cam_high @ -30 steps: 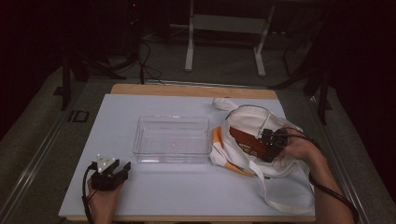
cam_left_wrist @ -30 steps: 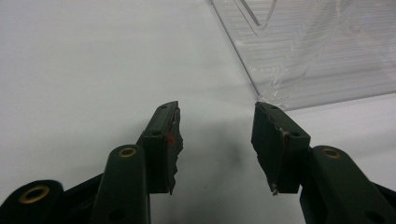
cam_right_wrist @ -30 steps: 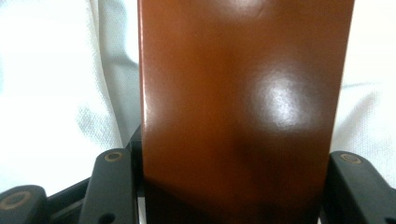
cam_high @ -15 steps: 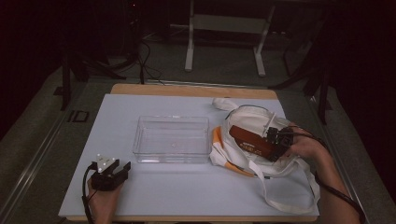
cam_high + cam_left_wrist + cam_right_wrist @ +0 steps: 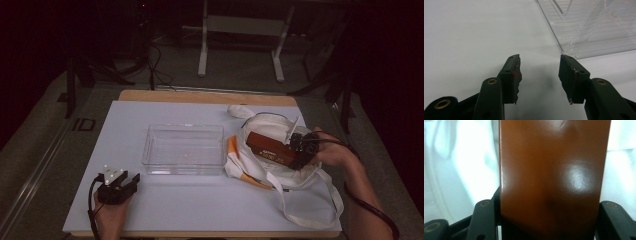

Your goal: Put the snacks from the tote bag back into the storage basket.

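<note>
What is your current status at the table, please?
Left gripper open, idle. Right gripper shut on brown box over white bag. Clear bin empty, path clear.

Black tongs [image 5: 539, 75] with brass-ringed screw holes and chipped pads [image 5: 515, 75]; a grey three-cornered plate [image 5: 113, 175] tops the left pair

Brown glossy box [image 5: 270, 149]: rectangular, lying tilted over the white cloth bag [image 5: 270, 131], clamped between the jaws of the right tongs [image 5: 299, 150] at its near end; its long face runs away from them. Clear plastic bin [image 5: 184, 149]: open-topped, upright on the desk, just ahead and right of the spread left tongs [image 5: 131, 180].
</note>
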Available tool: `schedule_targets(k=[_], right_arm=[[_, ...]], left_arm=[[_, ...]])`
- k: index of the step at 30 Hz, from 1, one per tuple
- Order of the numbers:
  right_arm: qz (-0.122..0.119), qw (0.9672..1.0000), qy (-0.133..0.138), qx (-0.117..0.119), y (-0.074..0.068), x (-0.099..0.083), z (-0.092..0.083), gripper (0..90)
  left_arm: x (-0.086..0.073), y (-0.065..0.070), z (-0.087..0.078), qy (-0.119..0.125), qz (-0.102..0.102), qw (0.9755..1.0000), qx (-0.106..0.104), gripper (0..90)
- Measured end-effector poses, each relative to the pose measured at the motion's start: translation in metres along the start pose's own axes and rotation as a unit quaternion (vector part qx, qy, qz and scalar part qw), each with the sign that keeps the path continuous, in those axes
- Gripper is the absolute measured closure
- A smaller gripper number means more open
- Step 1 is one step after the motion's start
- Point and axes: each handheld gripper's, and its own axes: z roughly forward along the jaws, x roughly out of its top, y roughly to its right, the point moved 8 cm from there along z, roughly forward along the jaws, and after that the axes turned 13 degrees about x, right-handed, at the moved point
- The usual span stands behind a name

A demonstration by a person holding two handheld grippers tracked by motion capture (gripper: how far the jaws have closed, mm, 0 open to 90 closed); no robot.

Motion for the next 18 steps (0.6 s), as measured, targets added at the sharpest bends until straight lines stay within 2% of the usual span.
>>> schedule_targets(k=[18], right_arm=[[-0.022,0.9997,0.008,-0.007,-0.01,-0.001,-0.024,43.3]], left_arm=[[0.0,0.0,0.0,0.0,-0.001,1.0,0.0,52.1]])
